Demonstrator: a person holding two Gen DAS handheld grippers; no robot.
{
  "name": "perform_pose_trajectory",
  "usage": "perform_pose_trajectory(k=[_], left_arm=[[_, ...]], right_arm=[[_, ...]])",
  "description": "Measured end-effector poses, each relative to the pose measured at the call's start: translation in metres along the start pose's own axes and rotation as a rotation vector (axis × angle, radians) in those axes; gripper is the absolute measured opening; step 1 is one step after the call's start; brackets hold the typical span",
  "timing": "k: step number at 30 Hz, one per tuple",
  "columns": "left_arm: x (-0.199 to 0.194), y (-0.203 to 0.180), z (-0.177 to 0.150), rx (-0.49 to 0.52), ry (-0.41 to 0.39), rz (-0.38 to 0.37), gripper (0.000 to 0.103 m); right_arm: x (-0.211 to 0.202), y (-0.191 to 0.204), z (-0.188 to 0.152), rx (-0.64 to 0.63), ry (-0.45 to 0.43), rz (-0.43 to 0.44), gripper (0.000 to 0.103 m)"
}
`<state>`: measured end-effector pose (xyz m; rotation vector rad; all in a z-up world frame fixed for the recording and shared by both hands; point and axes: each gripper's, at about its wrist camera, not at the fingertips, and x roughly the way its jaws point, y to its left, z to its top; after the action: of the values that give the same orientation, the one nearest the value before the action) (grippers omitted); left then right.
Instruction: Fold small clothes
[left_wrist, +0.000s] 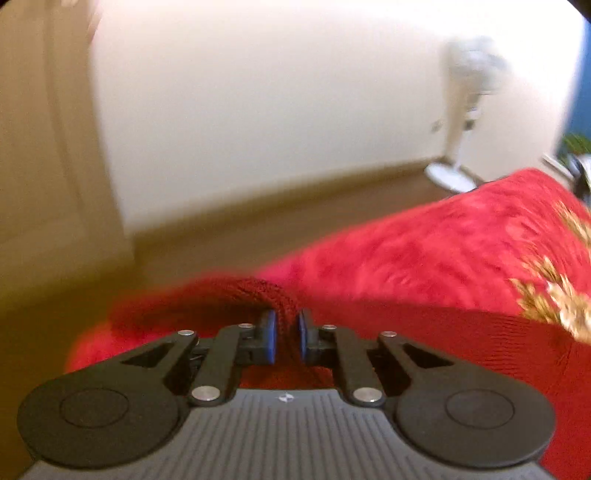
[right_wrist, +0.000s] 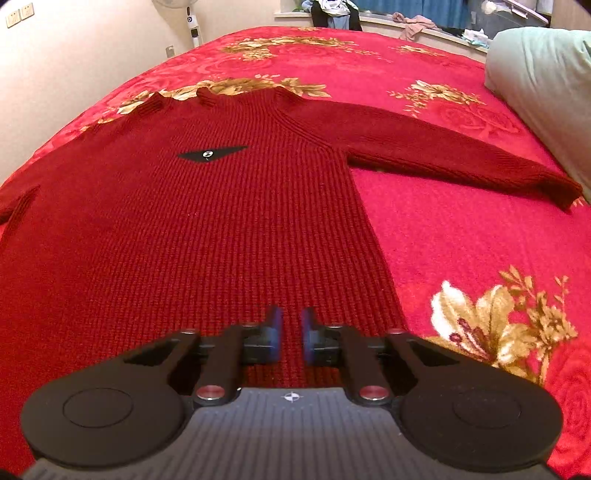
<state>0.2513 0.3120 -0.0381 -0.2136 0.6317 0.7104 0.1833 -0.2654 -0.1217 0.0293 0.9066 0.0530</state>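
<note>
A dark red knitted sweater (right_wrist: 229, 206) lies flat, front up, on a red flowered bedspread (right_wrist: 461, 236). Its right sleeve (right_wrist: 454, 155) stretches out to the right, and a small black patch (right_wrist: 210, 153) sits on the chest. My right gripper (right_wrist: 291, 332) is at the sweater's bottom hem, jaws close together with the knit between the blue pads. My left gripper (left_wrist: 283, 332) is shut on a bunched fold of the red knit (left_wrist: 273, 295), lifted near the bed's edge. The left wrist view is blurred.
A pale green pillow (right_wrist: 535, 81) lies at the bed's right side. A white standing fan (left_wrist: 465, 122) stands on the brown floor by the cream wall; it also shows in the right wrist view (right_wrist: 192, 22). Clothes are piled on a sill (right_wrist: 406, 18) beyond the bed.
</note>
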Motion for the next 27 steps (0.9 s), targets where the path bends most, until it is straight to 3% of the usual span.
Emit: perform_pose_trajectory(k=[1, 3, 5, 6, 7, 8, 9, 11, 13, 15, 18, 20, 22, 25, 27], left_arm=[[-0.016, -0.019, 0.0, 0.057, -0.072, -0.02, 0.011], [-0.056, -0.057, -0.003, 0.169, -0.213, -0.142, 0.011], [-0.102, -0.098, -0.018, 0.304, -0.339, -0.343, 0.01], [-0.122, -0.118, -0.03, 0.375, -0.352, -0.491, 0.01], [-0.136, -0.134, -0.041, 0.437, -0.314, -0.645, 0.011], [-0.144, -0.147, -0.05, 0.495, -0.256, -0.779, 0.019], [-0.152, -0.157, -0.06, 0.554, -0.215, -0.879, 0.022], [-0.165, -0.167, -0.074, 0.648, -0.19, -0.969, 0.052], [-0.16, -0.163, -0.071, 0.636, -0.17, -0.977, 0.053], [-0.137, -0.154, -0.057, 0.52, -0.096, -0.922, 0.052], [-0.088, -0.141, -0.044, 0.372, 0.059, -0.764, 0.049], [-0.063, -0.138, -0.039, 0.366, 0.117, -0.642, 0.048], [-0.046, -0.133, -0.032, 0.357, 0.156, -0.573, 0.047], [-0.033, -0.12, -0.022, 0.281, 0.178, -0.554, 0.047], [-0.032, -0.119, -0.017, 0.262, 0.174, -0.561, 0.047]], right_arm=[[0.0, 0.0, 0.0, 0.003, -0.007, -0.005, 0.004], [0.001, 0.0, 0.0, 0.001, -0.021, -0.01, 0.004], [0.002, 0.0, 0.0, -0.001, -0.033, 0.008, 0.004], [0.002, 0.001, 0.0, 0.001, -0.037, 0.019, 0.004], [0.003, 0.001, 0.0, 0.003, -0.039, 0.026, 0.005], [0.005, 0.002, -0.001, 0.001, -0.04, 0.027, 0.005], [0.006, 0.002, -0.002, -0.004, -0.041, 0.027, 0.005], [0.01, 0.002, -0.003, -0.011, -0.036, 0.025, 0.005], [0.011, 0.002, -0.004, -0.011, -0.037, 0.026, 0.005], [0.011, 0.002, -0.005, -0.014, -0.047, 0.03, 0.005], [0.007, 0.004, -0.007, -0.011, -0.082, 0.053, 0.006], [0.002, 0.005, -0.007, 0.003, -0.116, 0.086, 0.006], [-0.004, 0.005, -0.002, 0.029, -0.155, 0.136, 0.006], [-0.002, 0.008, 0.021, 0.125, -0.199, 0.217, 0.006], [0.01, 0.01, 0.042, 0.207, -0.204, 0.271, 0.012]])
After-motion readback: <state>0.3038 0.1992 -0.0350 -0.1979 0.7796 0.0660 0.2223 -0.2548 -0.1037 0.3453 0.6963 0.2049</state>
